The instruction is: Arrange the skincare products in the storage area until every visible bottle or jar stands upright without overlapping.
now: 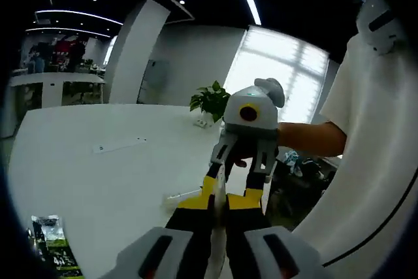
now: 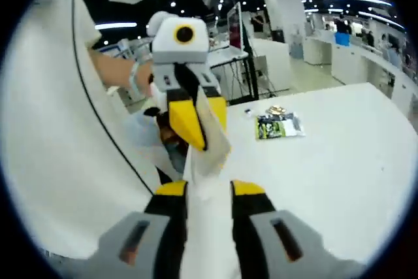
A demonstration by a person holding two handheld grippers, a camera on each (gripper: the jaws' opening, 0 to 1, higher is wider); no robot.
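On the left of the left gripper view, a green packet [image 1: 55, 243] is seen lying on the white table [image 1: 98, 174]. At centre, a thin white sheet [image 1: 219, 191] is pinched between the nearly closed jaws of the left gripper [image 1: 219, 202]. The right gripper [image 2: 209, 191] is clamped on the same white sheet.

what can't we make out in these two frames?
- White item, both views: unclear what it is. The jaws of the left gripper and right gripper cover most of it.
- Green packet: print too small in the right gripper view, and cut off by the edge in the left gripper view.
- Small object beside it: too small to identify.
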